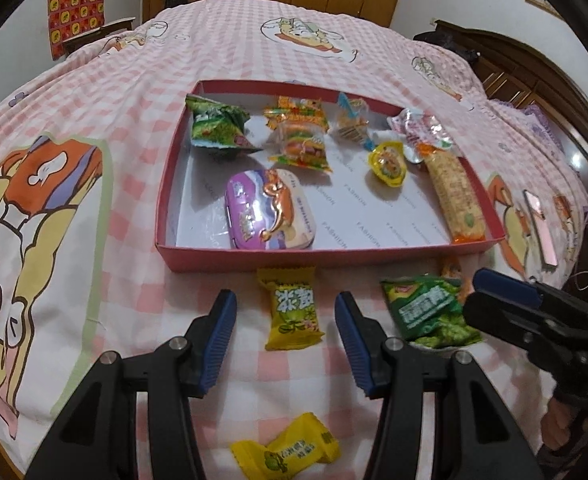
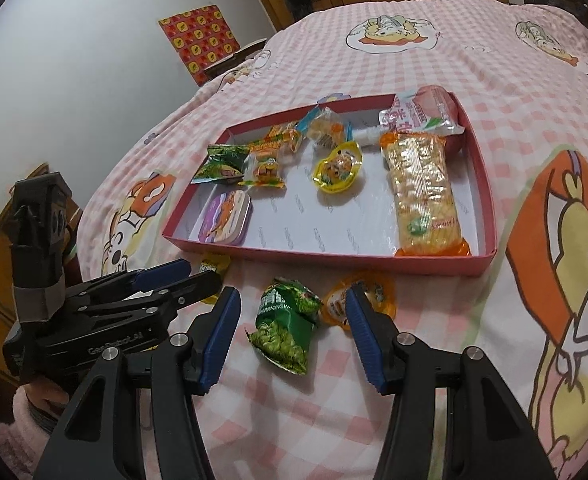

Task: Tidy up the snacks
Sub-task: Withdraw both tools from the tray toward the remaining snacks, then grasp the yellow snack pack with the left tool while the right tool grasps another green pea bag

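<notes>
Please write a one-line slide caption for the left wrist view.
Open left gripper frames a yellow candy beside the red snack box.

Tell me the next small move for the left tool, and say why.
Probably lower the left tool a little further and close on the yellow candy. Its fingers already stand open on either side of that wrapper without touching it, and the candy lies on the bedspread just outside the red box, where the other snacks already sit. The right tool is lined up on the green pea packet.
</notes>
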The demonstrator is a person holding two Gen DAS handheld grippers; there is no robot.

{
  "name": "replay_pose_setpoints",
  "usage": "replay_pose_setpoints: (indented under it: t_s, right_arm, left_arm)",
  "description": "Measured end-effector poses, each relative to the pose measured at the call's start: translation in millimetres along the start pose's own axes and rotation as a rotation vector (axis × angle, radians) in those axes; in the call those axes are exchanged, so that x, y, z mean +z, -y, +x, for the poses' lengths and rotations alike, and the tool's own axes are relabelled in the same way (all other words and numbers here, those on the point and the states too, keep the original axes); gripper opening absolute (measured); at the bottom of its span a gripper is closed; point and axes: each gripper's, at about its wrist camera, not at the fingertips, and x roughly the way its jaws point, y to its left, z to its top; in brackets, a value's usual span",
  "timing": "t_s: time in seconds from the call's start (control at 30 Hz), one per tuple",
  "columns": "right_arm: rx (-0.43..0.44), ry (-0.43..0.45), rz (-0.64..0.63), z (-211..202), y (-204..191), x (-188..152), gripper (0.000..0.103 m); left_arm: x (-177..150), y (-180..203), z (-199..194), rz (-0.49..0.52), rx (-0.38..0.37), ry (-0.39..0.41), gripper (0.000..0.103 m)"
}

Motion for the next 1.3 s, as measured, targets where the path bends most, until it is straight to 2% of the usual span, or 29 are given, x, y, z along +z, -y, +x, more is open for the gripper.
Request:
replay_pose_setpoints:
  t_s: [0.17, 0.23, 0.27, 0.37, 1.0, 1.2, 1.3]
  right_arm:
    - [0.005, -0.017, -0.008, 5.2, -3.6, -3.6, 0.056]
    - [0.006, -0.023, -0.014, 8.0, -5.5, -4.0, 0.056]
    - [0.007, -0.026, -0.016, 8.9, -6.2, -4.0, 0.056]
    - [0.009, -0.037, -0.018, 13.4, -9.0, -5.3, 0.056]
    - [-0.039, -0.057, -0.049, 37.7, -15.2, -13.7, 0.056]
    - [-0.048, -0.034, -0.06, 33.6, -14.9, -15.4, 0.042]
    - [-0.046, -0.023, -0.069, 30.8, -16.3, -16.0, 0.04]
  left_arm:
    - [-4.6, 5.0, 6.2, 0.028, 0.034, 0.009, 0.054]
    - [-5.7, 6.4, 7.1, 0.036, 0.041, 0.009, 0.043]
    - [-5.9, 6.5, 7.7, 0.042, 0.042, 0.004, 0.034]
    - [-5.5, 4.6, 6.9, 0.04, 0.033, -0.001, 0.028]
    - [-8.3, -15.5, -7.8, -0.032, -0.033, 0.0, 0.025]
    - [-8.9, -16.2, -9.6, -0.035, -0.043, 0.002, 0.024]
    - [-9.8, -17.2, -13.8, -0.035, -0.044, 0.009, 0.024]
